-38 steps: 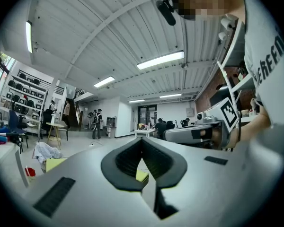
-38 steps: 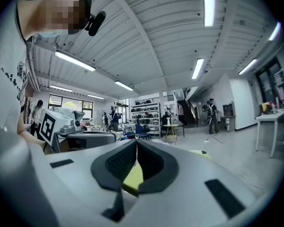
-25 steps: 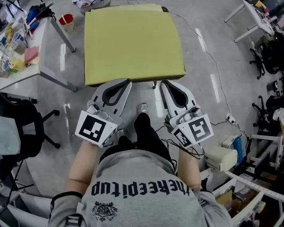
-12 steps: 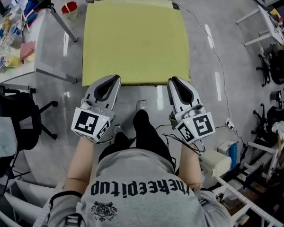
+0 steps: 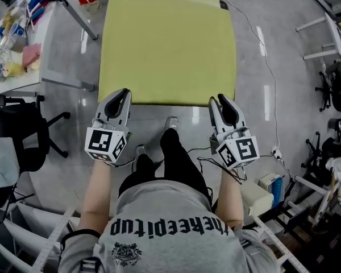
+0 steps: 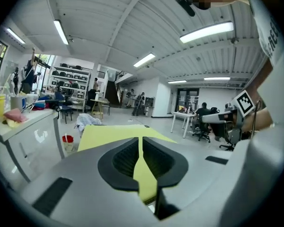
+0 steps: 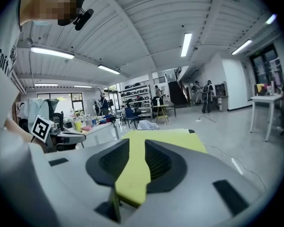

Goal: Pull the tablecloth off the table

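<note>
Since the earlier frame both grippers have been brought forward and down to the near edge of the tablecloth [image 5: 167, 44], and the jaws of the right gripper [image 5: 222, 100] have just been opening. The yellow-green cloth is spread flat at 12 o'clock ahead of the person, and the worktop beneath it is wholly covered. The left gripper [image 5: 121, 94] is held at the cloth's 7 o'clock corner with its jaws drawn together to a thin slit and nothing pinched in them. The right gripper is held at the 5 o'clock corner with its jaws partly parted. The cloth's edge is seen through the gap, though it cannot be told for sure whether the hem has yet been taken between the pads. Nothing is gripped by either so far. The cloth is judged to be thin, light and limp, so it should fold and bunch once it is drawn. It is best taken by the near hem, close to both near corners, so that it is drawn evenly towards 6 o'clock rather than skewed. A pinch that catches too little of the hem could be slipped out of.
</note>
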